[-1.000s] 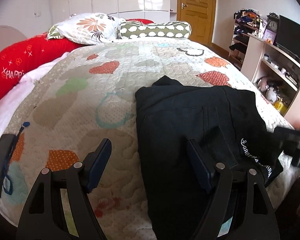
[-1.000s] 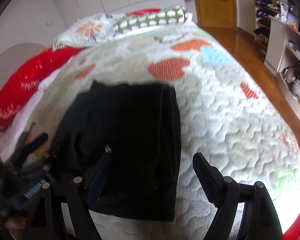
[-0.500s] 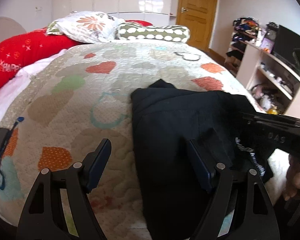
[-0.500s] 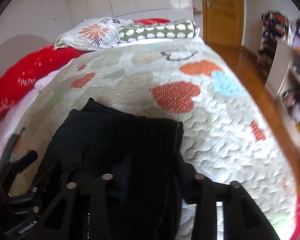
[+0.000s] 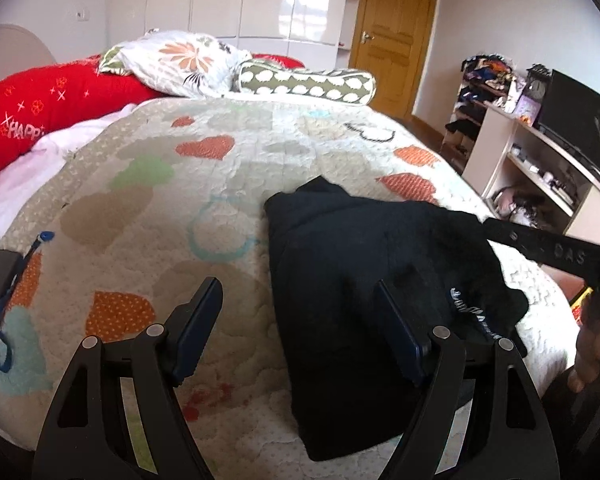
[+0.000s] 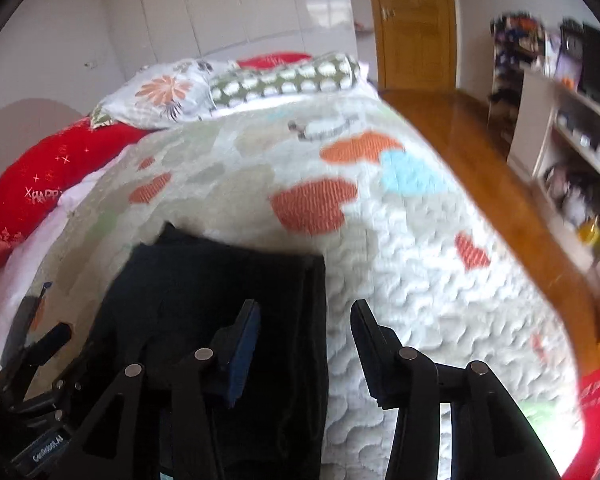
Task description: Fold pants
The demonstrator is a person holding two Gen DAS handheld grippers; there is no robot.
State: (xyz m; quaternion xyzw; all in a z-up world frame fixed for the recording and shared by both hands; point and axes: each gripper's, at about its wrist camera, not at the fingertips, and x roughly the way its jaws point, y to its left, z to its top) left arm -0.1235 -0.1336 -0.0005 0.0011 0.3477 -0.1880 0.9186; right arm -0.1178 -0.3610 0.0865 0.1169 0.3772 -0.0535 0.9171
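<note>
Both wrist views sit low at the foot of the bed (image 5: 228,168), looking up its length toward the pillows (image 5: 180,56) and door (image 6: 414,20). The left view looks from the left, the right from the right; both share the black pants (image 5: 364,264).

The left gripper (image 5: 298,330) points forward with its jaws spread wide and nothing between them. The right gripper (image 6: 305,354) is likewise parted, though less widely, its jaws gripping nothing. Seen from the left wrist camera, the person's right hand (image 5: 592,344) wraps the right tool's handle at the frame's right edge.
</note>
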